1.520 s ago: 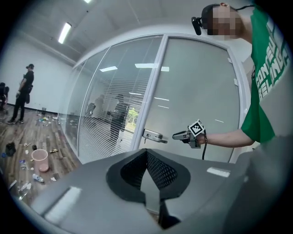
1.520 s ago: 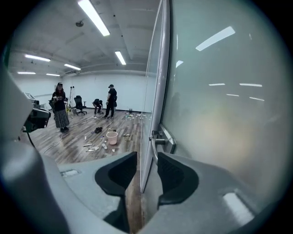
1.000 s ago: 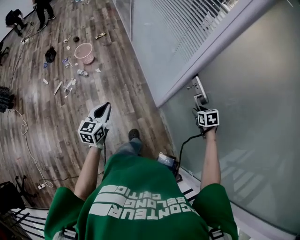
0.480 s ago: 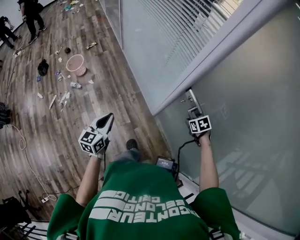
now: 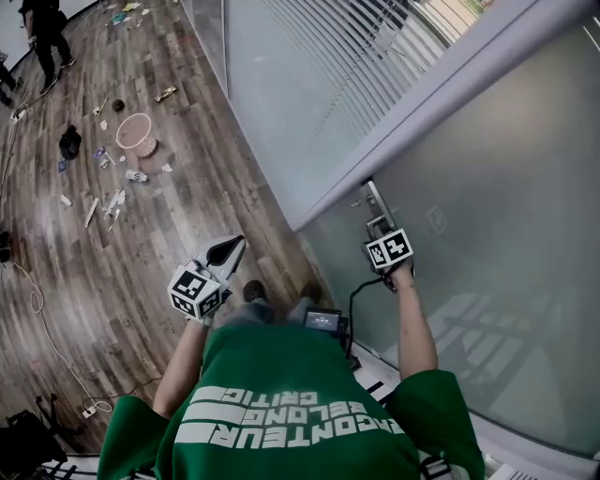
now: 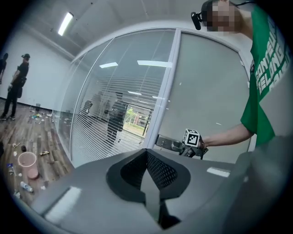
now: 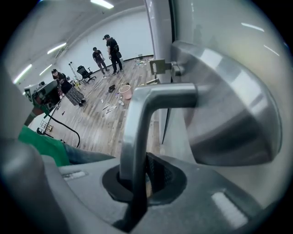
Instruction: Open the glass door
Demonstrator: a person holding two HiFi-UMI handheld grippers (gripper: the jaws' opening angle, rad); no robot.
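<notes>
The glass door (image 5: 497, 187) is a frosted panel at the right of the head view, closed against a pale grey frame post (image 5: 422, 103). Its metal door handle (image 5: 373, 204) sits at the door's left edge, just beside that post.

The right gripper (image 5: 380, 228) points steeply down at the handle. In the right gripper view its fingers (image 7: 158, 171) have just been closing and are now clamped on the door handle (image 7: 137, 123). The bent lever runs down between them, and the dark mesh pad presses against its side. Above the fingers the lever turns toward a rounded metal housing (image 7: 229, 114) on the door.

The left gripper (image 5: 228, 251) is held out over the wooden floor (image 5: 187, 206), well apart from the door and pointing roughly level. The left gripper view shows its fingers (image 6: 160, 171) together along a single seam with nothing between them. Past them that view takes in the right gripper (image 6: 192, 137) at the door handle (image 6: 170, 145).

Left of the frame post stands a glass wall with slatted blinds (image 5: 309, 75) behind it. Toward the far left of the floor a pink basket (image 5: 138, 134) stands among scattered litter (image 5: 112, 197). A person in dark clothes (image 5: 42, 28) stands at the floor's far left corner. The person holding the grippers wears a green shirt (image 5: 281, 412), and a small screen (image 5: 322, 321) shows in front of it.
</notes>
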